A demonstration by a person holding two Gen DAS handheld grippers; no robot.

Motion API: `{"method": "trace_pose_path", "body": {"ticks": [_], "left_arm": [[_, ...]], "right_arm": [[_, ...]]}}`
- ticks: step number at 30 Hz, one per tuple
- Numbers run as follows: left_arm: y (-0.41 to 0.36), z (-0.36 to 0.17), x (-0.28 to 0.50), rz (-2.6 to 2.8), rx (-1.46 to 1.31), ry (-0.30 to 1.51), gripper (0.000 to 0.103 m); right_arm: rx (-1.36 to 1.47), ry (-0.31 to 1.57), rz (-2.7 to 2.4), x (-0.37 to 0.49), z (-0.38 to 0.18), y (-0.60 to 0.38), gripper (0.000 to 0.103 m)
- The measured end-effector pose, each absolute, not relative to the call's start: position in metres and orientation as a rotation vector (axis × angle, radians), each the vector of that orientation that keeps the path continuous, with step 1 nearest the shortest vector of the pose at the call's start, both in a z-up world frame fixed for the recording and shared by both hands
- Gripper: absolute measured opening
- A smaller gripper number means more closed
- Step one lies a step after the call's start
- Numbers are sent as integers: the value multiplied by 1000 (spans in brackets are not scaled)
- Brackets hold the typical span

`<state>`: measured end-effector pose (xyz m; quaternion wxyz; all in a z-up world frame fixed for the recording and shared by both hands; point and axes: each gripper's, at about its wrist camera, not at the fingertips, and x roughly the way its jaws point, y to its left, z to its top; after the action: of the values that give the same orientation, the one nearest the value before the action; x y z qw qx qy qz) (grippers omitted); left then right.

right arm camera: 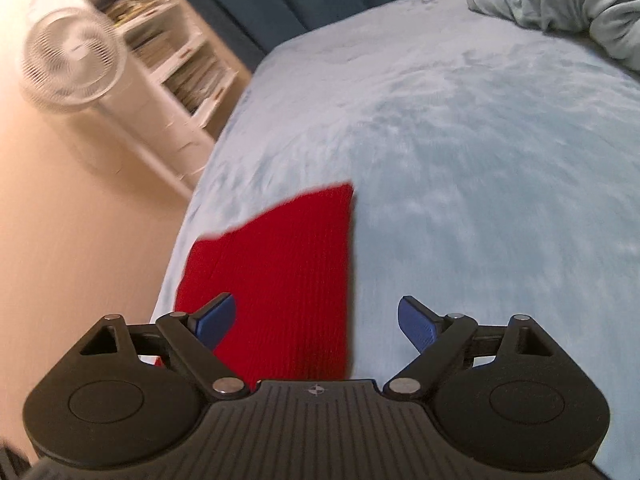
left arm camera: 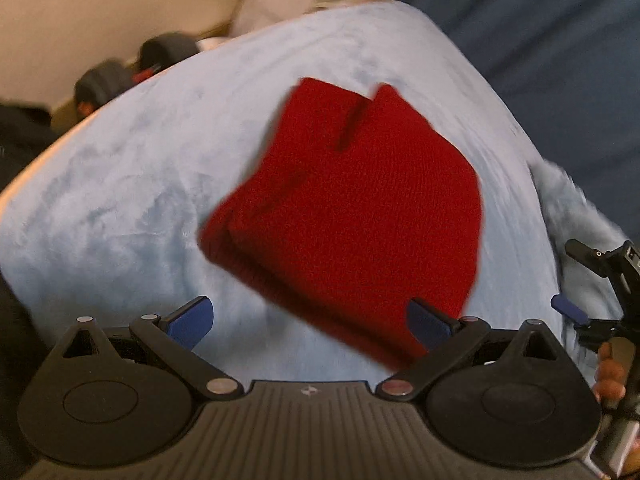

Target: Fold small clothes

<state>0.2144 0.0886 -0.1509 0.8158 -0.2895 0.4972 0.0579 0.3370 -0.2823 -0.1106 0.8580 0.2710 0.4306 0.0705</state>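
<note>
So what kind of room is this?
Probably a bedroom: a soft pale blue blanket covers what looks like a bed, with a white fan and white shelves beside it.

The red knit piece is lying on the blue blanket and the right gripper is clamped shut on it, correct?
Not quite. The red knit piece does lie on the blue blanket, but the right gripper is open, its fingers spread and gripping nothing, as the right wrist view shows.

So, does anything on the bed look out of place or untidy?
Nothing is damaged. The red knitted garment lies folded on the pale blue plush blanket, close to its edge. A crumpled pale green garment sits unfolded at the far corner.
</note>
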Motion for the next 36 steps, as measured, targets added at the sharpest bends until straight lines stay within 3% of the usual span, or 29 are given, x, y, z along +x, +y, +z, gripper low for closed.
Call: {"method": "trace_pose_path", "body": {"ticks": [7, 13, 14, 15, 16, 18, 19, 23, 30, 36], "left_arm": [[117, -193, 242, 285, -699, 1120, 103], [126, -204, 244, 317, -753, 1095, 100], [123, -203, 244, 304, -740, 1079, 85], [121, -200, 245, 272, -734, 1067, 70], [119, -197, 249, 274, -705, 1072, 68], [123, -195, 261, 227, -645, 1085, 51], [127, -193, 272, 182, -596, 1088, 49], [132, -190, 355, -26, -326, 1140, 47], [34, -178, 486, -338, 63, 1118, 47], [40, -170, 481, -335, 69, 1055, 48]], "right_arm": [[763, 1042, 74, 482, -188, -283, 89], [683, 1185, 216, 539, -228, -239, 86], [648, 1195, 244, 543, -230, -232, 80], [590, 1195, 259, 543, -228, -226, 56], [515, 1194, 267, 541, -224, -221, 37], [422, 1189, 265, 530, -220, -224, 30], [422, 1194, 242, 523, -216, -231, 28], [478, 1114, 127, 437, -206, -277, 26], [1115, 869, -245, 208, -246, -290, 27], [968, 843, -266, 220, -234, -274, 32]]}}
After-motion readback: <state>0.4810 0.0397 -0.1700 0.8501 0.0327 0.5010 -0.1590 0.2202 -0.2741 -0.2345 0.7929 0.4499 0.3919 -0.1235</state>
